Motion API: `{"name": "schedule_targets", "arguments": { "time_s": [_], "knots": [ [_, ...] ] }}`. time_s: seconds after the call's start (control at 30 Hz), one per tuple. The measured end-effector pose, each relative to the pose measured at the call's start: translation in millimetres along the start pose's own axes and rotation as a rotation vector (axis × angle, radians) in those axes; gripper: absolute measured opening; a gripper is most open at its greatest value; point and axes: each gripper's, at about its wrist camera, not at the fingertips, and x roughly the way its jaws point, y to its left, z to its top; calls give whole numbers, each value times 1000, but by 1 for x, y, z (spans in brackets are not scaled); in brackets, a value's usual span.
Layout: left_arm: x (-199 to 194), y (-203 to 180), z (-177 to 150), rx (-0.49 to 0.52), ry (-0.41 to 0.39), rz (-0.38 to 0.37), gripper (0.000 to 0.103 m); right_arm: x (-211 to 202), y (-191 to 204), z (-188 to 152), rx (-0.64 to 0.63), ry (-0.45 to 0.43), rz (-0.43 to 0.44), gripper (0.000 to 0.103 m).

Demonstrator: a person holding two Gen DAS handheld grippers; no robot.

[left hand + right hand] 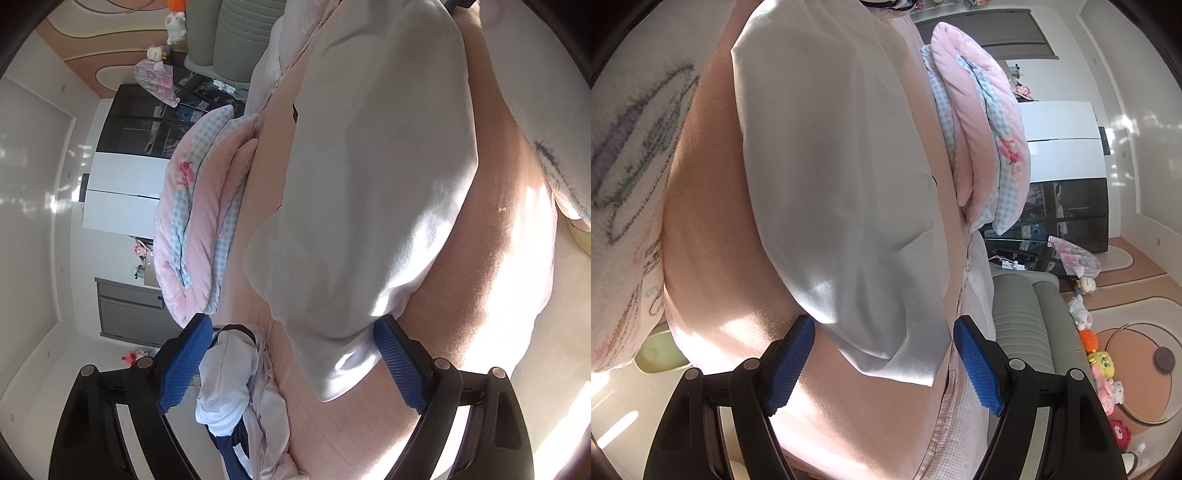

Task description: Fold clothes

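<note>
Left cam: my left gripper (pixel 291 363) is spread wide with nothing in it, blue knobbly pads on black fingers. The white garment (pixel 373 177) lies long and smooth on the pink sheet (pixel 491 280), thin matte cloth with soft creases, its near end right between my pads. A crumpled white-and-navy pile (pixel 240 398) sits beside my left pad (pixel 184 362). A puffy pink quilt (pixel 199 221) with blue gingham is rolled up along the far side of the sheet.

Right cam: my right gripper (pixel 884 363) is gaping open too, holding nothing. The other end of the garment (pixel 834 177) tapers to a corner between the pads. Fuzzy white blanket (pixel 624 155) with scribbly stitching on the left, ribbed grey cushion (pixel 1023 314) on the right.
</note>
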Motion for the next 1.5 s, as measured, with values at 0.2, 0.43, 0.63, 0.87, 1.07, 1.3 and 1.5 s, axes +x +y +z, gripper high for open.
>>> {"name": "schedule_targets", "arguments": {
  "time_s": [0.2, 0.43, 0.63, 0.87, 1.07, 1.3, 1.5],
  "knots": [
    [-11, -7, -1, 79, -48, -9, 90, 6, -1, 4, 13, -5, -1, 77],
    [-6, -11, 5, 109, -45, -9, 90, 14, -2, 11, 28, -22, -14, 77],
    [-7, -13, 10, 120, -64, -42, 90, 20, -4, 16, 18, -55, -37, 88],
    [-6, -17, 15, 123, -76, -55, 90, 23, 0, 23, 13, -72, -51, 88],
    [-7, -30, 22, 158, -79, 12, 90, 20, 10, 24, -35, -86, -102, 88],
    [-1, -30, 33, 132, -74, 32, 90, 19, 15, 22, -38, -112, -144, 88],
    [5, -25, 43, 93, -57, 36, 97, 21, 15, 22, -26, -117, -144, 88]
  ]
}}
